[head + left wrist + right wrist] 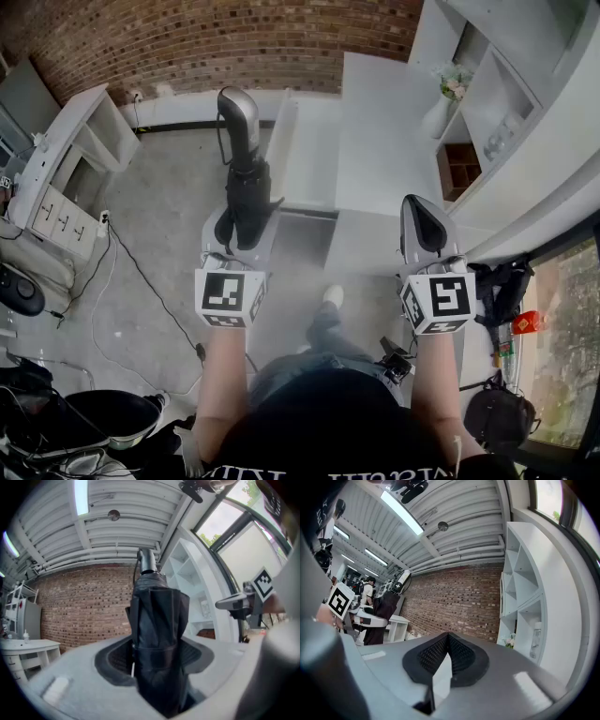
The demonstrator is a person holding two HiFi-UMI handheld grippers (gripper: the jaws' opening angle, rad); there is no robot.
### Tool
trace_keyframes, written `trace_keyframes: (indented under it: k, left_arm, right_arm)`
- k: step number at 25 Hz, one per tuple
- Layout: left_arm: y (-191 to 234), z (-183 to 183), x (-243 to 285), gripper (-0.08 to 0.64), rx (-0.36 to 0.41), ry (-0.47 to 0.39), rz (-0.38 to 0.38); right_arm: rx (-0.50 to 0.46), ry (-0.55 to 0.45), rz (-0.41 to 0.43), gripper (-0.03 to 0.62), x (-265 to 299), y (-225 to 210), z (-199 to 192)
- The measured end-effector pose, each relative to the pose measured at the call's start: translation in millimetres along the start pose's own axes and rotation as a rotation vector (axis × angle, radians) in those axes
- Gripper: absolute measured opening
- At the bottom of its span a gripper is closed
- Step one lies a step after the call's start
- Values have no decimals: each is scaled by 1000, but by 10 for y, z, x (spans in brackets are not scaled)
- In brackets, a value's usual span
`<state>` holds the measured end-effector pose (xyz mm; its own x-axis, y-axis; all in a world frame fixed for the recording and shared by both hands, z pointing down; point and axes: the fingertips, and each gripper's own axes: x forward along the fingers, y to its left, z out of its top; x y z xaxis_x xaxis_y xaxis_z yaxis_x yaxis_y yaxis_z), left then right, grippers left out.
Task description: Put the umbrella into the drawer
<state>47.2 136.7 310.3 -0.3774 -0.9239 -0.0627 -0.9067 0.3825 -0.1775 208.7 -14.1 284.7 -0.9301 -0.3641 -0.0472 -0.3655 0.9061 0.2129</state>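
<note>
**Left claw has the umbrella, right claw empty**

Left claw (242, 223) is pinching the folded black fabric umbrella with a silver-grey handle (246, 173). In the left gripper view the pads clamp the rolled canopy from both sides. The umbrella is held level over the grey concrete floor (169, 206), handle end toward 12 o'clock in the head view. The long white surface (375, 141) lies just beside it at 2 o'clock. Right claw (424, 230) is pressed together with nothing between the pads, at 3 o'clock from the left claw, above the near end of that surface. White open shelf unit (511, 103) is at 2 o'clock, red brick wall (234, 37) at 12.
</note>
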Motion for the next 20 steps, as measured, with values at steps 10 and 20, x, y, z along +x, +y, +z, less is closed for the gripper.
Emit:
trace_keyframes:
  k: [10,20]
  left_arm:
    - [108,23,-99,241,-5,-13,0]
    - [343,-59,195,241,-18,-9,7]
  right_arm:
    - [5,5,2,3,16,127,-4]
    - [15,34,-16,3,333,-33,-130]
